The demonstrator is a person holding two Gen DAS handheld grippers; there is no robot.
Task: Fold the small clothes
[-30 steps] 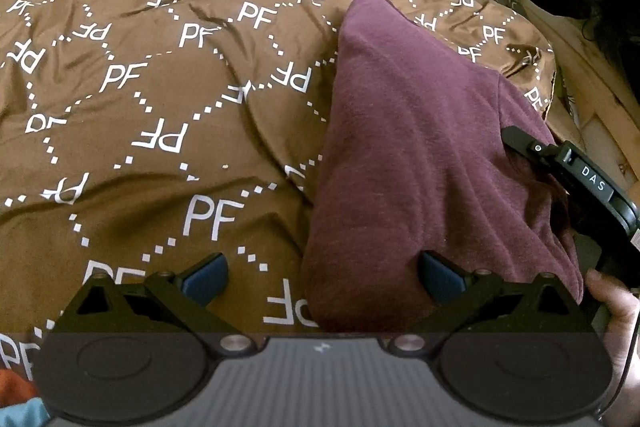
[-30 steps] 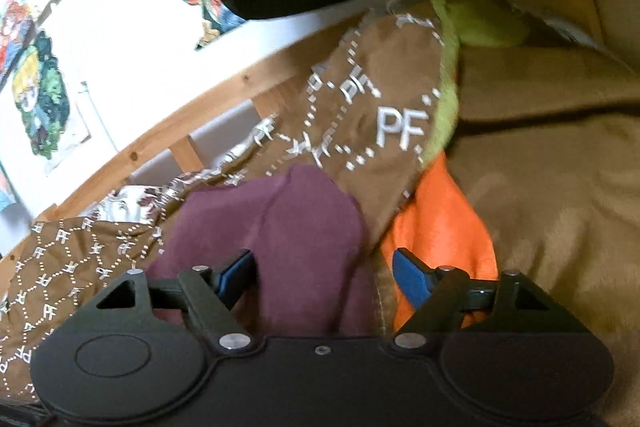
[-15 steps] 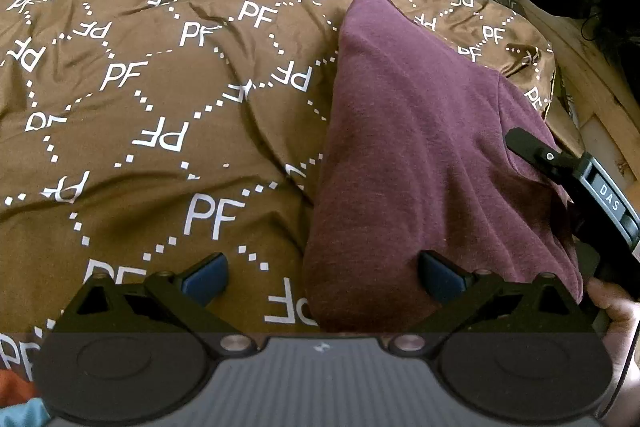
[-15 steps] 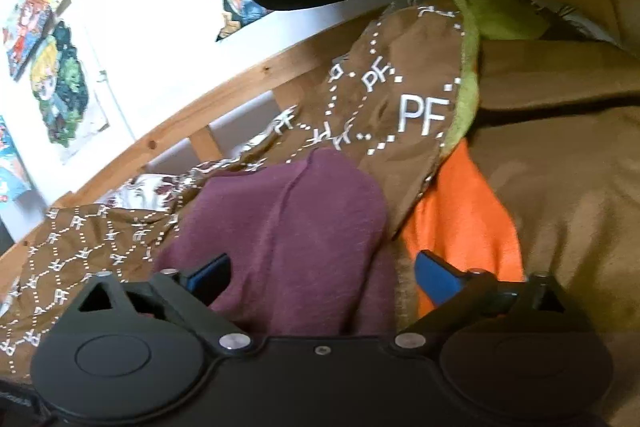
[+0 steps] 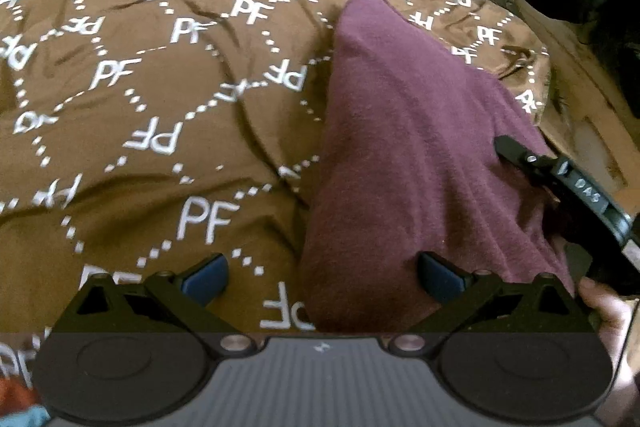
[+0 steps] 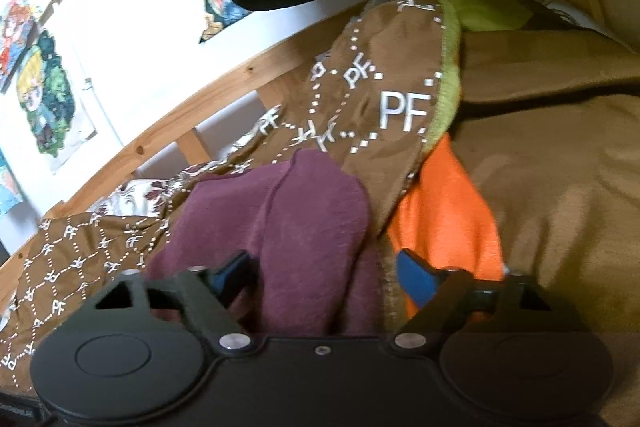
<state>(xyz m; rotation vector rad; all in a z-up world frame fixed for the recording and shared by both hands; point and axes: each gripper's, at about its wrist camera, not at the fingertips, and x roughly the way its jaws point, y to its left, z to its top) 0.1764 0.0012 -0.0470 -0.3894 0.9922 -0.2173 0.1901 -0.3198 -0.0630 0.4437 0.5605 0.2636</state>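
Showing orange cloth (image 6: 448,211) only in right view, maroon garment (image 5: 420,147) in both

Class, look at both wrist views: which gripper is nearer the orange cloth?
Right. The right gripper has just been closing over the maroon garment, one fingertip beside the orange cloth. The left gripper straddles the garment's opposite edge; no orange cloth shows ahead of it.

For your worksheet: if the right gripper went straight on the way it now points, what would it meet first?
Most likely the maroon garment. Its fabric already lies between the right gripper's open jaws, which have just been closing. Beyond it rises the brown PF-patterned cover. The orange cloth sits off to the right side; depth is hard to judge.
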